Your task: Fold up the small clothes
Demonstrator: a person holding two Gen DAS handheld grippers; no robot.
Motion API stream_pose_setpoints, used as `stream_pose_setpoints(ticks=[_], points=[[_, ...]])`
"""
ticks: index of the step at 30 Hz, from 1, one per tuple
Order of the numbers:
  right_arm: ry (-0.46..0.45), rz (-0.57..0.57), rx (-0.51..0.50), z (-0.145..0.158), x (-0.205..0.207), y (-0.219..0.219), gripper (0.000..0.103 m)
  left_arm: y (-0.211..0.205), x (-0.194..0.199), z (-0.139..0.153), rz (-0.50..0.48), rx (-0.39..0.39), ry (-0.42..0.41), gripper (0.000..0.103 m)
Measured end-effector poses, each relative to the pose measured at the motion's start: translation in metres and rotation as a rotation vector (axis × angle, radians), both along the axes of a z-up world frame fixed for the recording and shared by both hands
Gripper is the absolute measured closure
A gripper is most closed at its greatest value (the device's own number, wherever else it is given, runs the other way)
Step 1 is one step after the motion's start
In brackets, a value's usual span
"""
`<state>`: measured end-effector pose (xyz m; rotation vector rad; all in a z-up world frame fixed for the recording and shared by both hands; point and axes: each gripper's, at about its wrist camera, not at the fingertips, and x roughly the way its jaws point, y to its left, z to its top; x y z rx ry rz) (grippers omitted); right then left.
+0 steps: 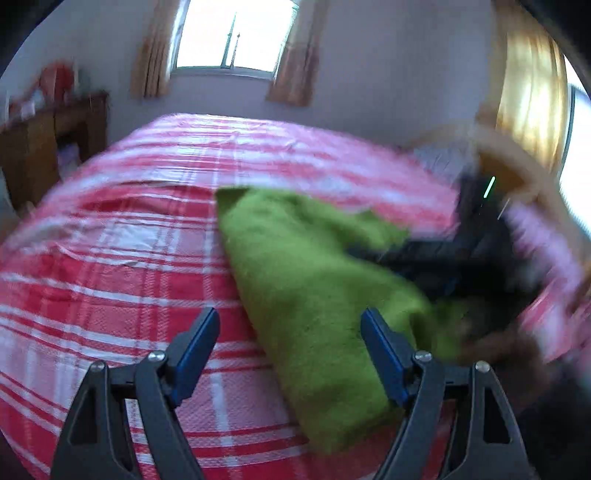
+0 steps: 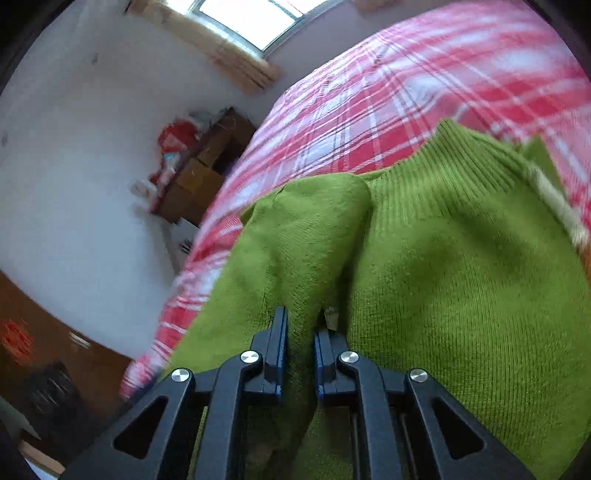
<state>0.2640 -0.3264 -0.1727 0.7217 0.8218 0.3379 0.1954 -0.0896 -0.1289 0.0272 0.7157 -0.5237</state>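
Note:
A green knitted sweater (image 1: 303, 280) lies on the red and white plaid bed cover (image 1: 122, 258). My left gripper (image 1: 291, 325) is open and empty, just above the cover, its right finger at the sweater's near edge. My right gripper (image 2: 301, 332) is shut on a pinched fold of the green sweater (image 2: 461, 266) and holds it up; the ribbed collar shows beyond. In the left wrist view the right gripper (image 1: 454, 258) appears as a dark blurred shape at the sweater's right side.
A wooden cabinet (image 1: 44, 147) with red items stands left of the bed, also in the right wrist view (image 2: 199, 162). A window with curtains (image 1: 236, 33) is behind the bed. A wooden frame (image 1: 517, 170) sits at the bed's right.

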Motion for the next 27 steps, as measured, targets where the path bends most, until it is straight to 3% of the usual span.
stream_pose_setpoints(ticks=[1, 3, 4, 6, 10, 13, 16, 17, 18, 19, 23, 25, 27], points=[[-0.001, 0.003, -0.001, 0.004, -0.001, -0.001, 0.084, -0.002, -0.002, -0.005, 0.002, 0.035, -0.011, 0.022], [-0.023, 0.0, -0.023, 0.014, -0.004, -0.004, 0.076, 0.007, 0.0, -0.007, 0.01, 0.007, 0.012, 0.022], [-0.043, -0.008, -0.049, 0.019, -0.007, -0.005, 0.062, 0.014, 0.001, -0.006, 0.012, -0.025, 0.03, 0.022], [-0.064, -0.012, -0.099, 0.024, -0.007, -0.007, 0.048, 0.03, -0.002, -0.001, 0.007, -0.08, 0.044, 0.022], [-0.06, 0.089, -0.114, 0.022, 0.007, 0.004, 0.048, 0.052, -0.032, 0.02, -0.067, -0.045, -0.064, 0.022], [-0.048, 0.183, -0.199, 0.013, 0.018, 0.033, 0.048, 0.047, -0.053, 0.023, -0.156, 0.028, -0.087, 0.022], [-0.058, 0.22, -0.248, 0.01, 0.029, 0.048, 0.048, 0.035, -0.063, 0.015, -0.183, 0.086, -0.089, 0.021], [-0.05, 0.218, -0.24, 0.01, 0.029, 0.049, 0.051, 0.031, -0.065, 0.011, -0.185, 0.097, -0.079, 0.021], [-0.032, 0.221, -0.208, 0.009, 0.031, 0.047, 0.069, 0.029, -0.065, 0.009, -0.182, 0.097, -0.069, 0.021], [-0.012, 0.223, -0.151, 0.007, 0.031, 0.044, 0.077, 0.028, -0.065, 0.008, -0.179, 0.082, -0.059, 0.021], [-0.052, 0.175, -0.108, 0.017, 0.012, 0.034, 0.08, 0.043, -0.056, 0.019, -0.154, -0.081, -0.028, 0.021], [-0.106, 0.158, -0.085, 0.036, 0.0, 0.031, 0.081, 0.053, -0.048, 0.027, -0.122, -0.136, -0.036, 0.021], [-0.157, 0.154, -0.13, 0.06, -0.006, 0.033, 0.081, 0.06, -0.04, 0.036, -0.081, -0.163, -0.056, 0.021]])
